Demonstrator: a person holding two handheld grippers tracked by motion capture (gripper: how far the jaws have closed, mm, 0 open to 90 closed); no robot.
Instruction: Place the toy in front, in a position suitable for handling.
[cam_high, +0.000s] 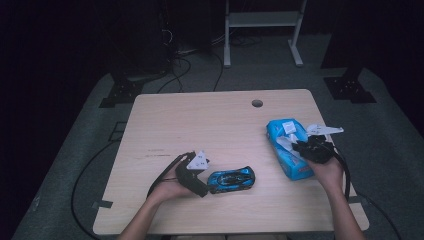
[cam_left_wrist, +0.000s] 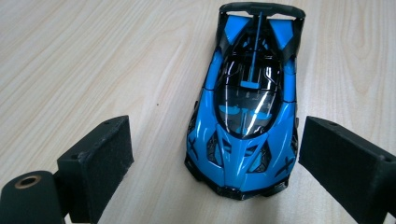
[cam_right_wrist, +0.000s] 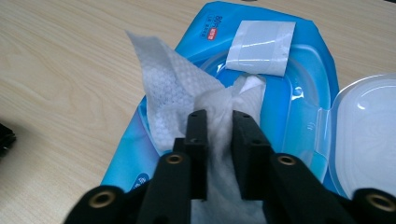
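So the right gripper (cam_right_wrist: 219, 126) has its jaws clamped on a wet wipe (cam_right_wrist: 187, 98) that's sticking up out of the blue wipes pack (cam_high: 287, 150) on the right side of the worktop (cam_high: 200, 125). The pack's clear flip lid (cam_right_wrist: 369, 130) is swung open to the side and the white seal sticker (cam_right_wrist: 261, 46) is peeled back, so my guess is the wipe is about to be pulled free.

Over on the near left, the left gripper (cam_left_wrist: 215, 154) has its jaws spread wide with the blue toy car (cam_left_wrist: 245, 116) sitting between them, nose pointing at the camera. The pads aren't touching it, the car just rests on its wheels on the wood. Looks to me like it's lined up to hold the car steady for a wipe-down.

As for writing, there's small white print near the far edge of the pack, but it's too tiny to read properly. No logo I can make out on the car.
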